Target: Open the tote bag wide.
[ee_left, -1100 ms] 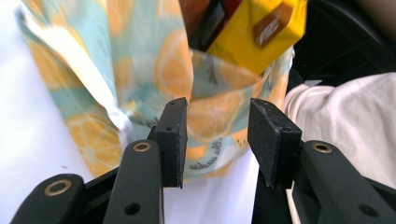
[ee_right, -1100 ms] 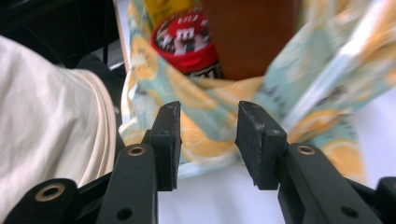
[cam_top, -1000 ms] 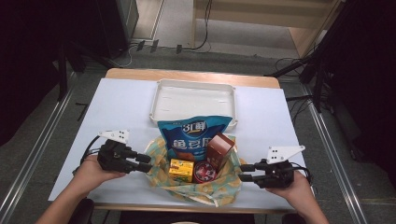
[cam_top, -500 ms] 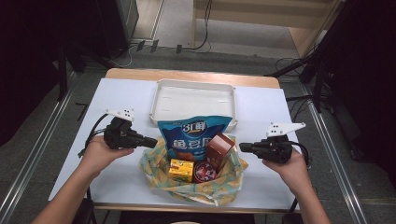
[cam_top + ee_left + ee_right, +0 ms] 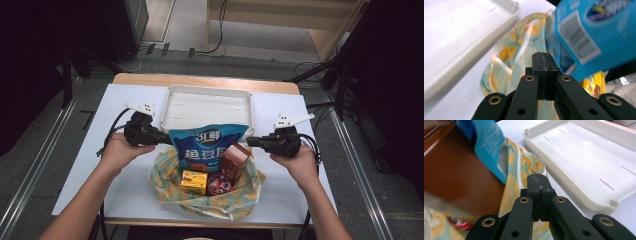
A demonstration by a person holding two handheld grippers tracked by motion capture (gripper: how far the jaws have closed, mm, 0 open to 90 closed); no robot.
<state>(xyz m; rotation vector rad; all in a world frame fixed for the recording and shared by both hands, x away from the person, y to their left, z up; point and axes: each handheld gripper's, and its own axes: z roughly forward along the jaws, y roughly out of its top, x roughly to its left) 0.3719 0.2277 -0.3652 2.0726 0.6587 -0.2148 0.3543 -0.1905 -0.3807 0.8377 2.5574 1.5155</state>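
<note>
While both grippers sit at the sides of the yellow-and-green patterned cloth bag, the step in hand appears to be widening its mouth so the contents can be reached. The left gripper is clenched with jaws pressed together; whether a fold of cloth is pinched between them cannot be told. The right gripper is likewise clenched, with the bag edge just beside its tip. The bag lies on the white-covered counter, near the front edge, directly in front of the empty white rectangular plastic tray. It holds a tall blue snack pouch, a brown carton, a small yellow box and a red round tin.

To do the step well, both grippers should pull outward evenly and low. An uneven pull may tip the upright pouch. The rim should stay clear of the tray wall.
</note>
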